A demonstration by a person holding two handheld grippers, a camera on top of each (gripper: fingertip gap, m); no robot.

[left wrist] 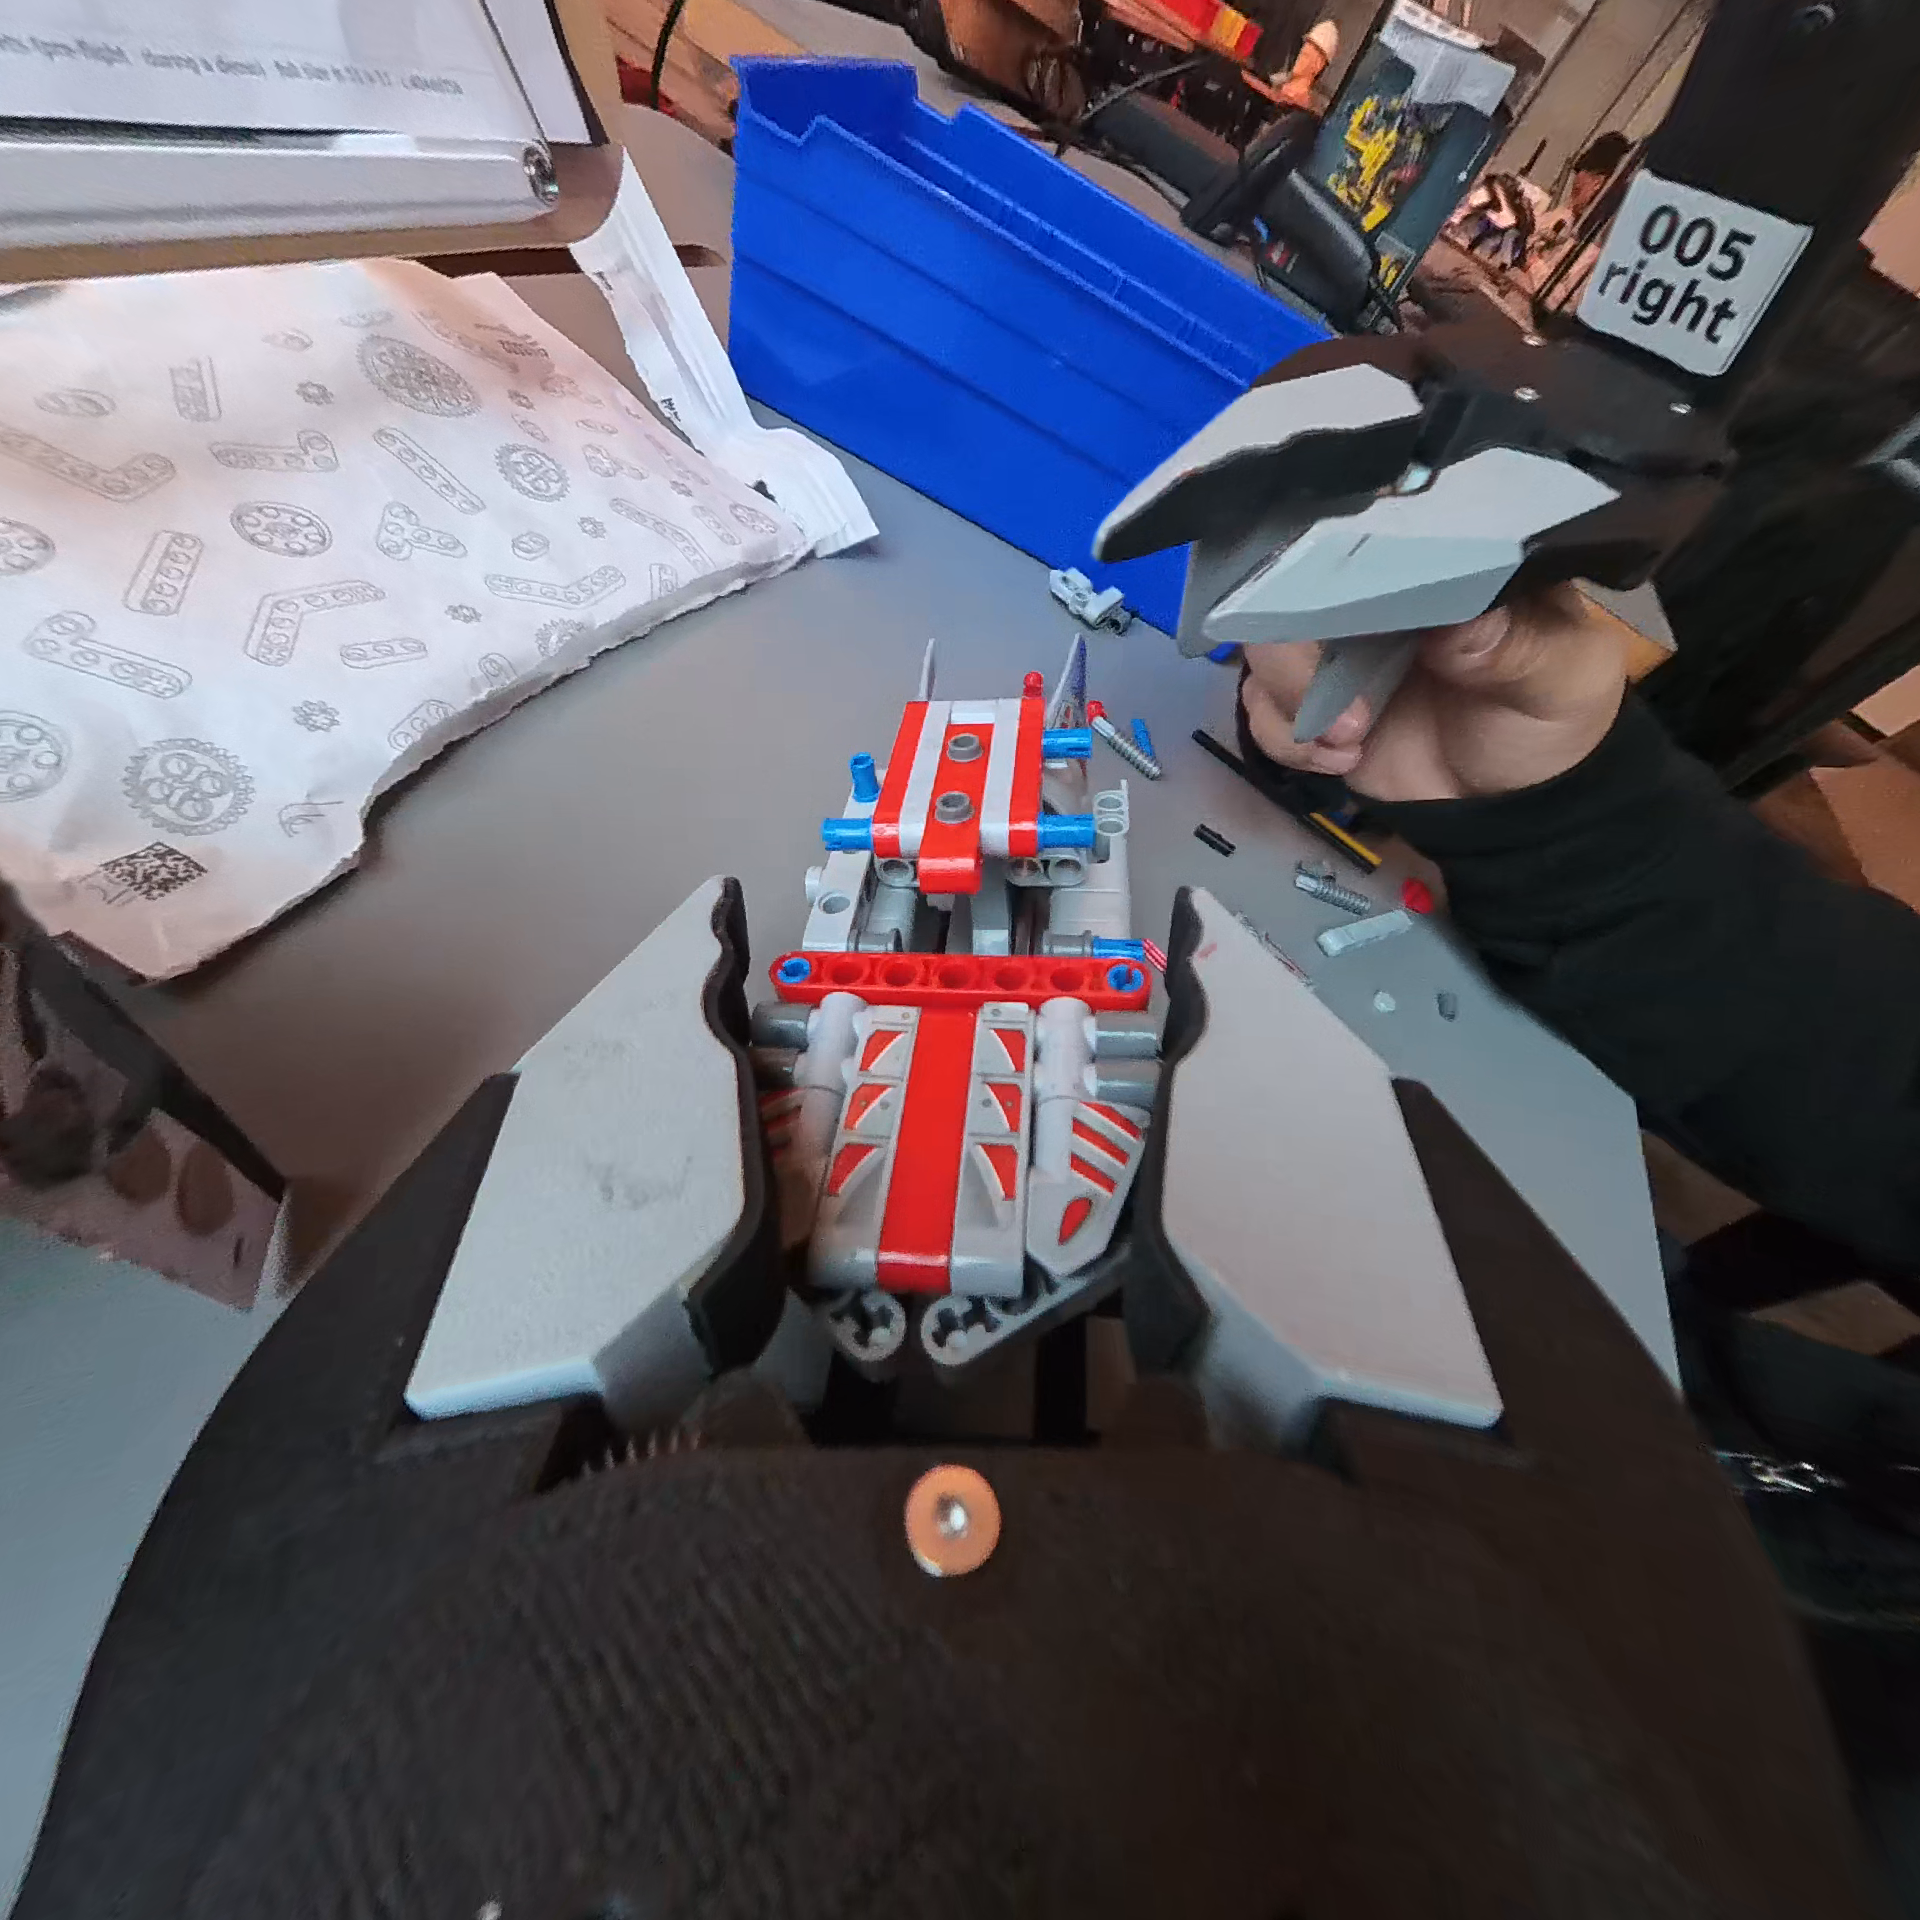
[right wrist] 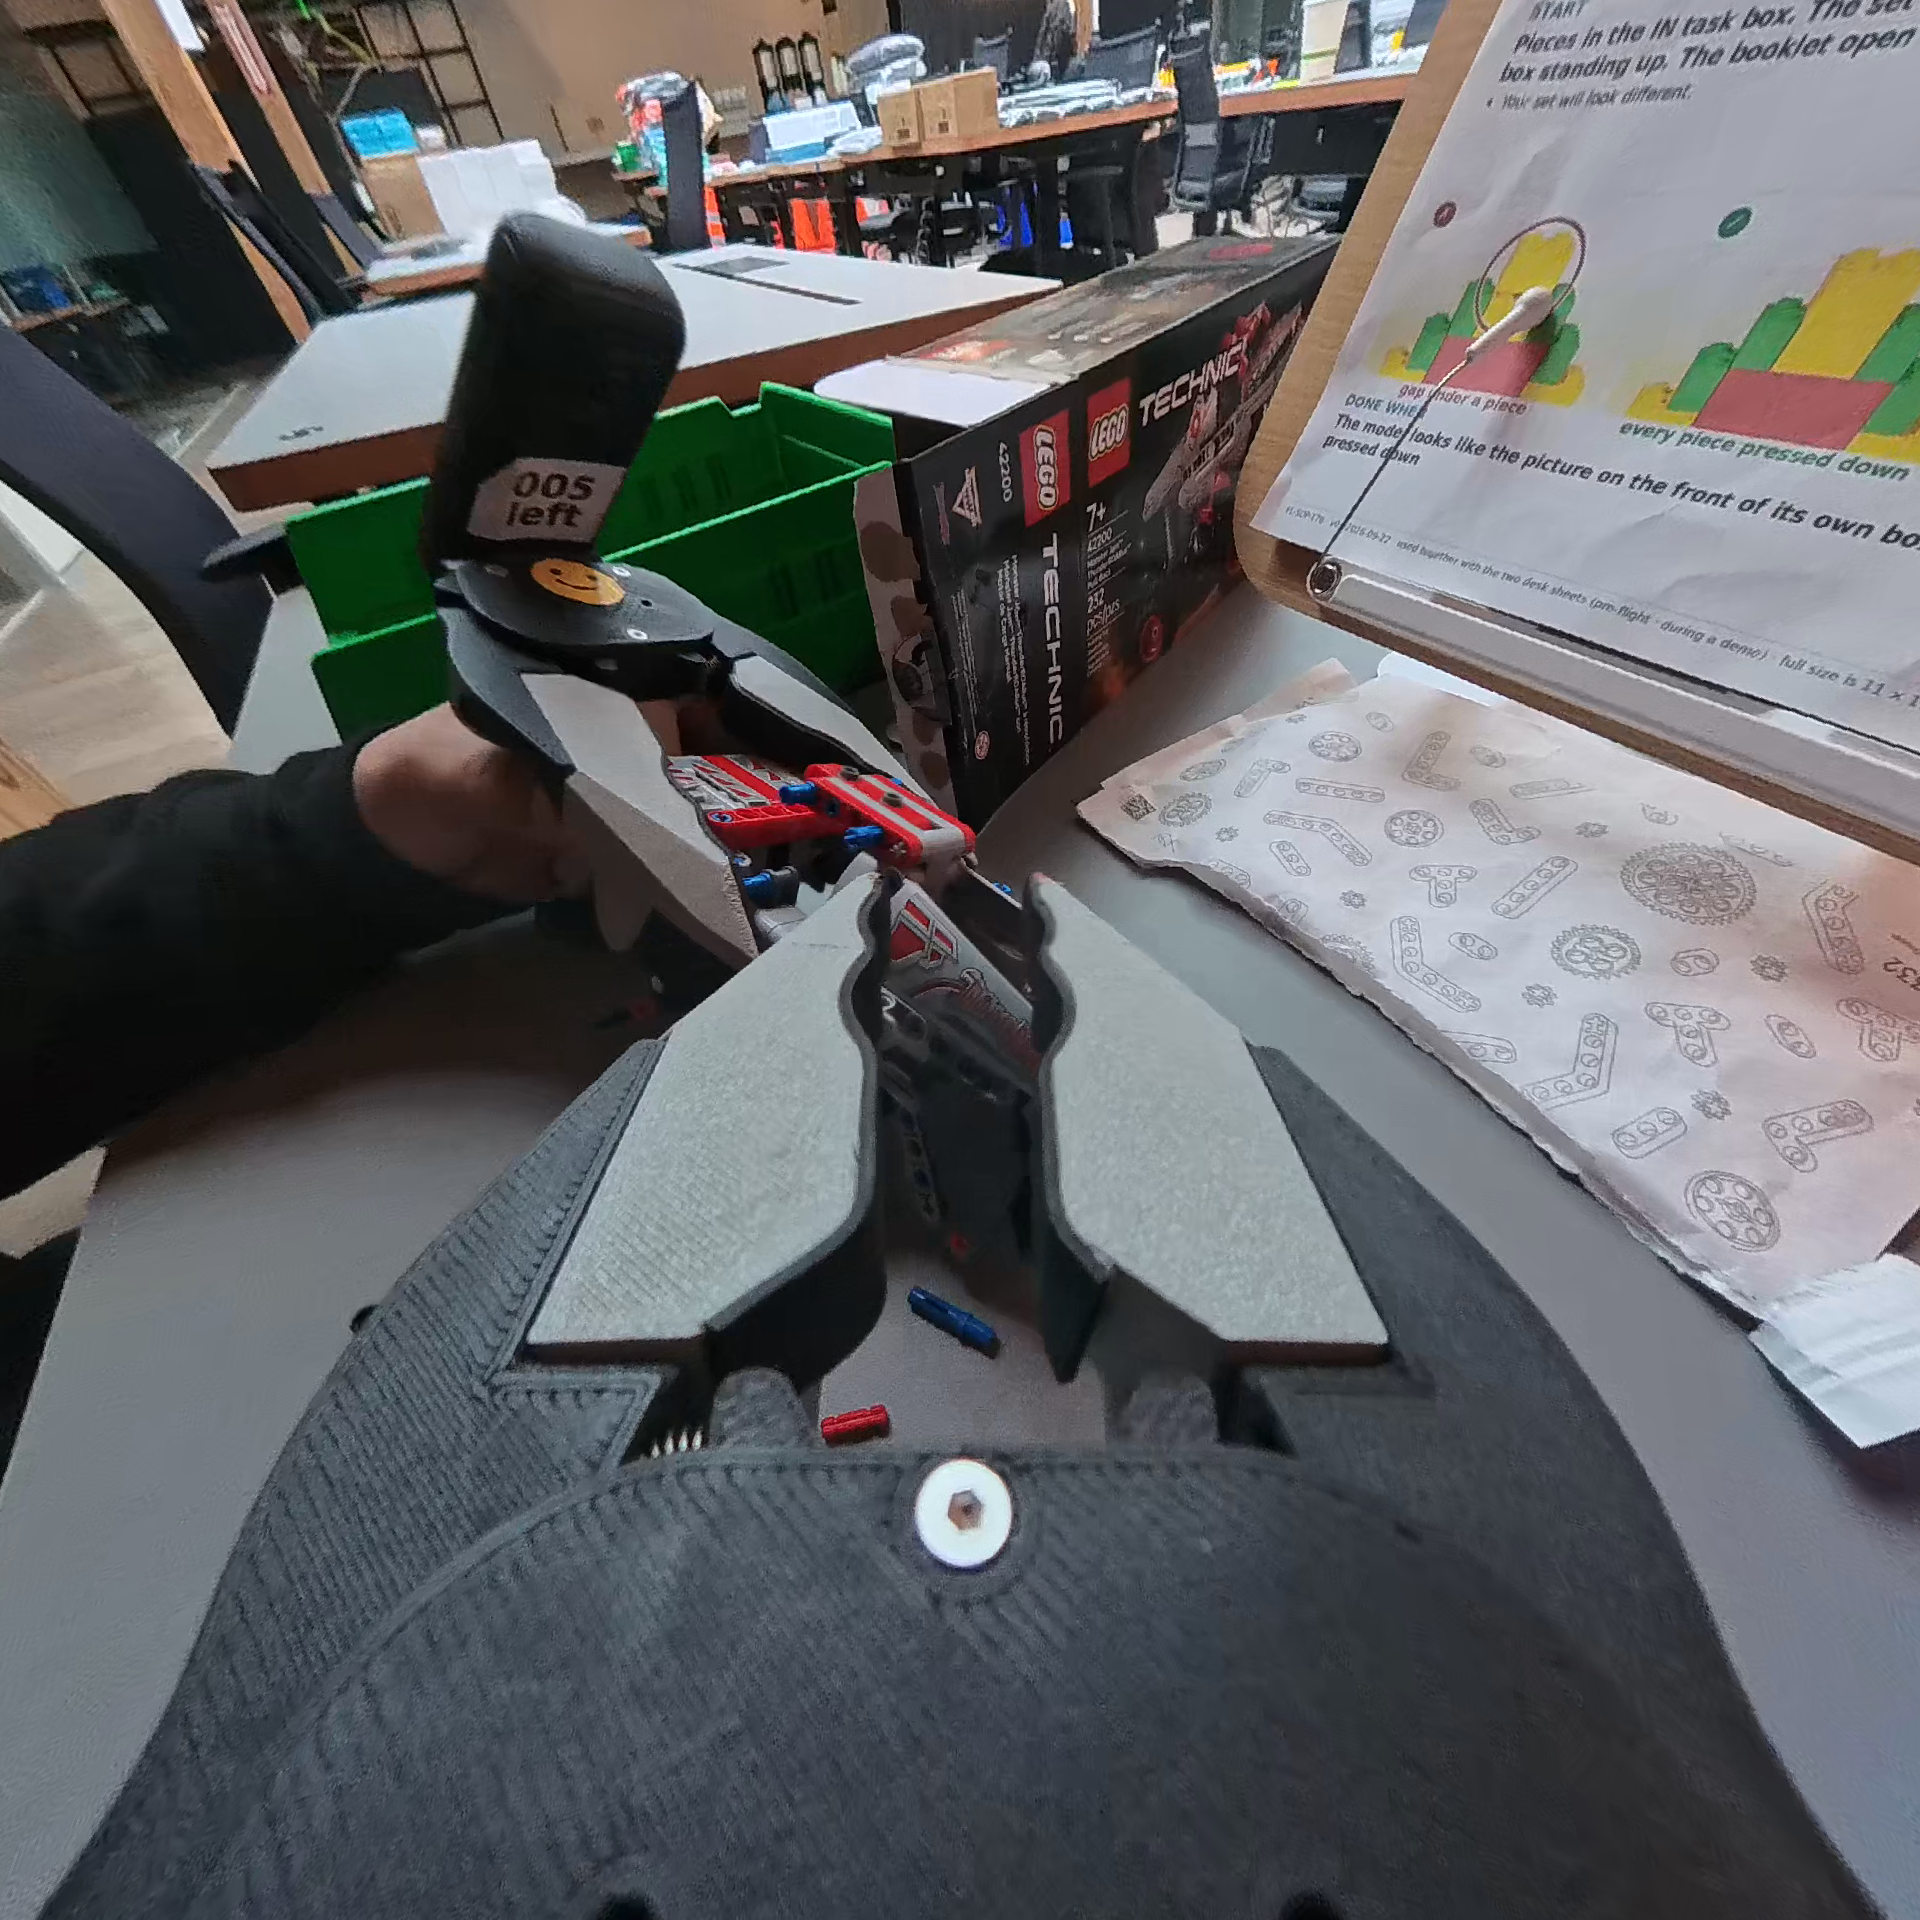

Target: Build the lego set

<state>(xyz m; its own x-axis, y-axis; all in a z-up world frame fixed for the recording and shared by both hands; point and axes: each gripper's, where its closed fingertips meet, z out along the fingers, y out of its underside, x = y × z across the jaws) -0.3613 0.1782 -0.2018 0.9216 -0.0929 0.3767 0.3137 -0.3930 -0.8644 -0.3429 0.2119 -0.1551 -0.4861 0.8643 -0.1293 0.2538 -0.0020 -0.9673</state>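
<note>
The red, grey and blue lego model (left wrist: 956, 1039) sits low over the grey table (left wrist: 623, 790). My left gripper (left wrist: 956, 914) is shut on its near end, one finger on each side. It also shows in the right wrist view (right wrist: 821, 831), held by a hand, with the model (right wrist: 883, 810) sticking out toward my right gripper. My right gripper (right wrist: 956, 899) is closed on a dark grey lego piece with a red-and-white sticker (right wrist: 935, 997), just short of the model's far end. In the left wrist view the right gripper (left wrist: 1148, 587) hovers up right of the model.
A blue bin (left wrist: 987, 312) stands behind the model, a green bin (right wrist: 727, 520) and the lego box (right wrist: 1039, 571) beside it. A printed paper bag (left wrist: 312, 571) lies left. A clipboard with a sheet (right wrist: 1662, 364) leans nearby. Loose pins and small parts (left wrist: 1340, 904) (right wrist: 951, 1320) lie on the table. The gap from one gripper's tips to the other's is roughly 7 cm.
</note>
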